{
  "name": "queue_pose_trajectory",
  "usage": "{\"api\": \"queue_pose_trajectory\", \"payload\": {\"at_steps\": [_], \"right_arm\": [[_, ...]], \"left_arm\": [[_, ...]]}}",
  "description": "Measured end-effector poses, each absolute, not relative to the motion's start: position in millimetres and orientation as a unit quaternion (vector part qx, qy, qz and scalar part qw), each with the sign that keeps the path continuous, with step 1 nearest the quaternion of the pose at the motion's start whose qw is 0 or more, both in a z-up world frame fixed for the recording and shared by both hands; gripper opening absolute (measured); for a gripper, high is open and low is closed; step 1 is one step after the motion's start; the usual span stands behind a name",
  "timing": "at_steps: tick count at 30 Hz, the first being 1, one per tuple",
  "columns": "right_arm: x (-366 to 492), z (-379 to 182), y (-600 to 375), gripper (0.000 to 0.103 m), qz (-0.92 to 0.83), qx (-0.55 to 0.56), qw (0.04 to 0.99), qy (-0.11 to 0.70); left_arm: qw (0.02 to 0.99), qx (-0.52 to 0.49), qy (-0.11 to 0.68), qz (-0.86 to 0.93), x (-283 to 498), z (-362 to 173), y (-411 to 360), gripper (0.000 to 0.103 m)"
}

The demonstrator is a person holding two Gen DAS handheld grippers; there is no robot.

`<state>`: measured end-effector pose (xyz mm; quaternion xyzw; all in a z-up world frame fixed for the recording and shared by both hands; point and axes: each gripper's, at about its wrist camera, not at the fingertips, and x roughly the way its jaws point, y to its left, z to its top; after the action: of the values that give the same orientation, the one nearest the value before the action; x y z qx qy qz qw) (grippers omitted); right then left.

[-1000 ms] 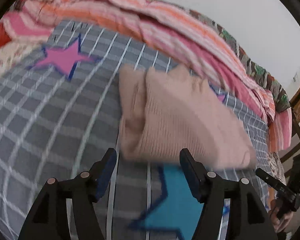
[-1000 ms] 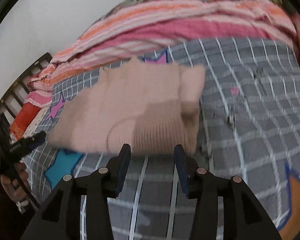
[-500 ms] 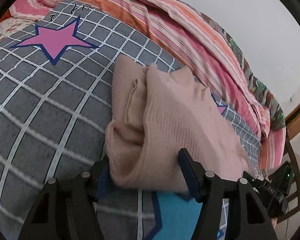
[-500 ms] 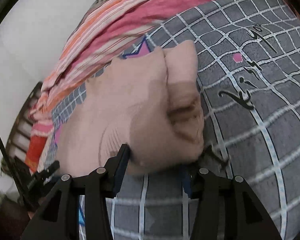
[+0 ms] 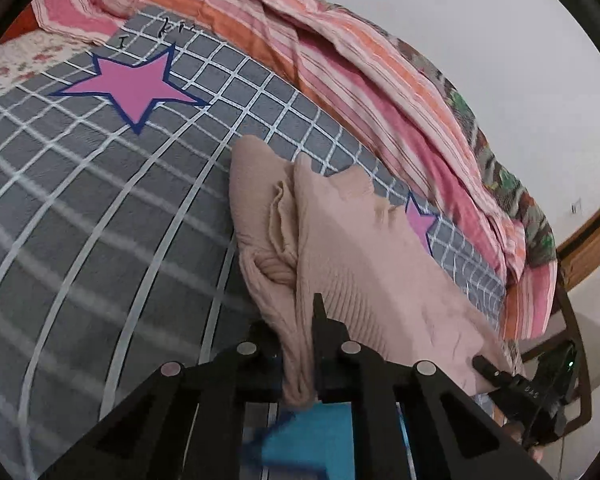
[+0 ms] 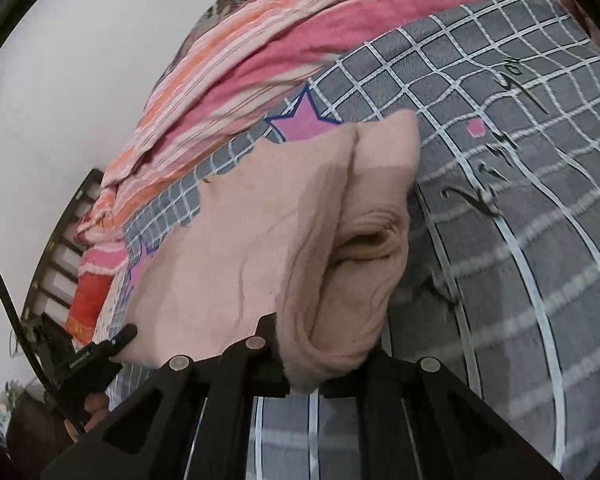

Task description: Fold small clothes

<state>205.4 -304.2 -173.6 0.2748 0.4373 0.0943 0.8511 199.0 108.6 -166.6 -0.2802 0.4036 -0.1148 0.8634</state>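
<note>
A small pale pink knitted sweater [image 5: 340,248] lies partly folded on the grey checked bedspread [image 5: 80,208]. My left gripper [image 5: 298,354] is shut on the near hem at the sweater's left corner, and the ribbed cloth bunches between its black fingers. The same sweater [image 6: 260,240] fills the middle of the right wrist view. There my right gripper [image 6: 320,354] is shut on the near hem at the right corner, where a thick roll of cloth bulges over the fingers. Each gripper shows at the edge of the other's view, with a hand under it.
A rumpled pink and orange striped quilt [image 5: 340,64] is heaped along the far side of the bed against a white wall. Pink stars [image 5: 134,84] and a blue one [image 5: 300,436] are printed on the bedspread. A wooden bed frame [image 5: 588,248] curves at the right.
Both grippers came forward over the sweater's near hem, then closed on it. The cloth between the fingers has bunched and the hem has lifted.
</note>
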Motion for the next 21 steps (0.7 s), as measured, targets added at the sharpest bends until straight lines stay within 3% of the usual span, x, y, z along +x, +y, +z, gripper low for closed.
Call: {"api": "queue_pose_trajectory", "payload": {"at_steps": [10, 12, 14, 15, 17, 21], "right_arm": [[104.4, -169.2, -308.2, 0.008, 0.091, 0.234, 0.860, 0.445], [94.8, -170.4, -304.6, 0.013, 0.081, 0.209, 0.867, 0.445], [91.7, -170.3, -304.3, 0.030, 0.065, 0.177, 0.871, 0.453], [91.0, -168.8, -305.5, 0.032, 0.057, 0.162, 0.873, 0.456], [86.3, -159.0, -312.8, 0.033, 0.044, 0.137, 0.886, 0.441], [98.1, -139.0, -325.1, 0.037, 0.032, 0.132, 0.904, 0.405]], "left_arm": [[0.861, -0.271, 0.412, -0.123, 116.8, -172.2, 112.3, 0.012], [0.868, -0.255, 0.411, -0.112, 113.9, -170.5, 113.2, 0.020], [0.882, -0.218, 0.410, -0.079, 112.4, -164.7, 117.5, 0.041], [0.889, -0.209, 0.401, -0.073, 111.2, -161.0, 120.8, 0.044], [0.897, -0.204, 0.384, -0.078, 111.4, -152.3, 128.1, 0.066], [0.910, -0.179, 0.366, -0.077, 131.5, -131.0, 129.1, 0.067]]}}
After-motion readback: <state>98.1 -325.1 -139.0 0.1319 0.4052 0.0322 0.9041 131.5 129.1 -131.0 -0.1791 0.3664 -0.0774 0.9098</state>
